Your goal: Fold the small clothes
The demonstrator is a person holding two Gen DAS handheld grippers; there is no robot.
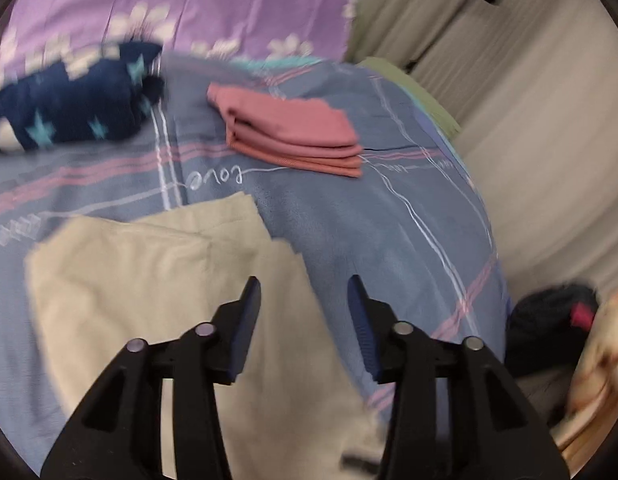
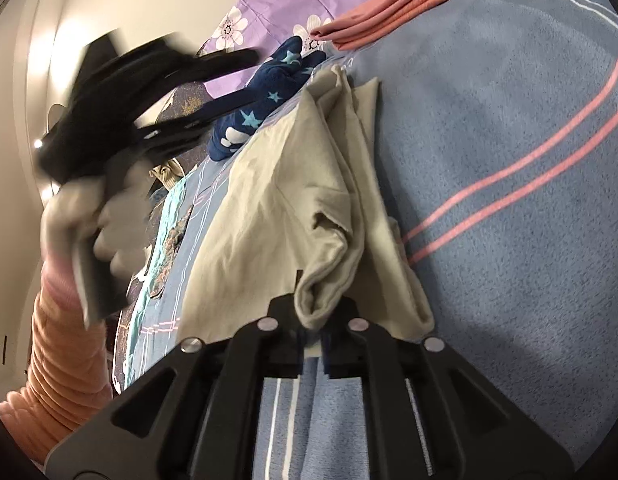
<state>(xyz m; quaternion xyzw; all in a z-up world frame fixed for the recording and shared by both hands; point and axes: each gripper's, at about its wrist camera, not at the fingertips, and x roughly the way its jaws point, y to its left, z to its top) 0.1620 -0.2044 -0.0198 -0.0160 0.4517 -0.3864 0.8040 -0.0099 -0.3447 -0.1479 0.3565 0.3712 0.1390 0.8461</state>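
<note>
Right wrist: right gripper [image 2: 314,312] pinching beige garment [image 2: 269,208], left wrist: folded pink garment [image 1: 289,132].

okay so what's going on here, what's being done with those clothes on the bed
A person is folding small clothes on a blue blanket using two handheld grippers. The right gripper is shut on a bunched edge of the beige garment, lifting it off the blanket. The left gripper is open above the same garment, holding nothing. A pink garment already lies folded farther back, and a navy star-print piece sits unfolded beside it.
</note>
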